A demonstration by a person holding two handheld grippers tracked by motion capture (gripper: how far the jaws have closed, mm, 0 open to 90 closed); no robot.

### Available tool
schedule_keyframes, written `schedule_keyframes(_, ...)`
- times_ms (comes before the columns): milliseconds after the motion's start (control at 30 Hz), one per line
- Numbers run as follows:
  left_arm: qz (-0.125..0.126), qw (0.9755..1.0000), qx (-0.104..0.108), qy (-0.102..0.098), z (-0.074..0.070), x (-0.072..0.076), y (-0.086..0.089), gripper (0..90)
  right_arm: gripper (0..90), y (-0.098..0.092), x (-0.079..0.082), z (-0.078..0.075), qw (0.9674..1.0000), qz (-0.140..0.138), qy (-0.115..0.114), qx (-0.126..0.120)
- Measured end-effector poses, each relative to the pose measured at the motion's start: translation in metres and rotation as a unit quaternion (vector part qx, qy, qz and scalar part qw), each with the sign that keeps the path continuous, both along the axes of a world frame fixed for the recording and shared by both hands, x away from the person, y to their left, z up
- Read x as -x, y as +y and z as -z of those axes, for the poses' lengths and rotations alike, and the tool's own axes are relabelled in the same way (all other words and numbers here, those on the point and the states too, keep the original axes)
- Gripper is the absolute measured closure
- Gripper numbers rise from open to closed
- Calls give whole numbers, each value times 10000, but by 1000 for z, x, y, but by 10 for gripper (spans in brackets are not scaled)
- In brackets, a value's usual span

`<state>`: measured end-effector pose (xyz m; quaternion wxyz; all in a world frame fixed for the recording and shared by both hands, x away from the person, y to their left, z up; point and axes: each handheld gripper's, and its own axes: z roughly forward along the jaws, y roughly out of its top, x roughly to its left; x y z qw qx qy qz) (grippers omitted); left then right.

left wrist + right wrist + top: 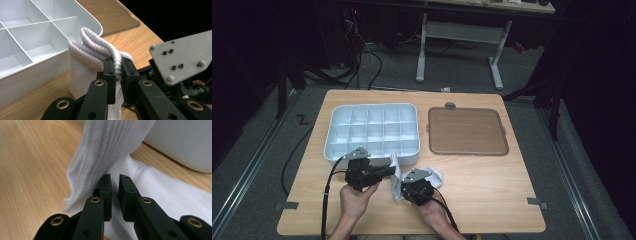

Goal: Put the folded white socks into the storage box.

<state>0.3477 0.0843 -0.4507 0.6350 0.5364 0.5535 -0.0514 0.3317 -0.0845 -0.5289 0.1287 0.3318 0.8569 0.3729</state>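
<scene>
Sock [86, 65] cuff pinched by left gripper [118, 72]; right gripper [114, 192] jaws slightly parted

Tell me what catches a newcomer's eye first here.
A white sock stands out at the table's near edge, its ribbed cuff pinched in the left gripper. The right gripper lies close over the sock's flat part. Behind sits a white divided tray, with a brown lid beside it.

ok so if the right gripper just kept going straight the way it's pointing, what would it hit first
Most likely the white sock. The right gripper has its jaws nearly together right at the ribbed cuff hanging in front of them. Beyond that stands the white tray, though depth is hard to judge.
</scene>
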Motion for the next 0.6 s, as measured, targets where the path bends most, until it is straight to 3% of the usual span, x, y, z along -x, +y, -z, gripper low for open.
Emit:
schedule_keyframes(67, 24, 10000, -66, 7, 1, 0, 0, 840, 789, -5, 2, -4, 10000, 32, -32, 13)
schedule_keyframes(167, 32, 10000, -58, 18, 1, 1, -1, 840, 783, -12, 7, -13, 9995, 100, -262, 126)
schedule_keyframes(200, 49, 10000, -51, 25, 1, 2, -2, 840, 780, -22, 11, -22, 9985, 207, -447, 221)
schedule_keyframes(333, 84, 9999, -79, 5, 2, 2, -4, 840, 772, -50, 12, -33, 9958, 548, -643, 344)
schedule_keyframes(600, 160, 9998, -69, 15, 2, 3, -10, 840, 716, -94, 3, -33, 9908, 1178, -573, 345)
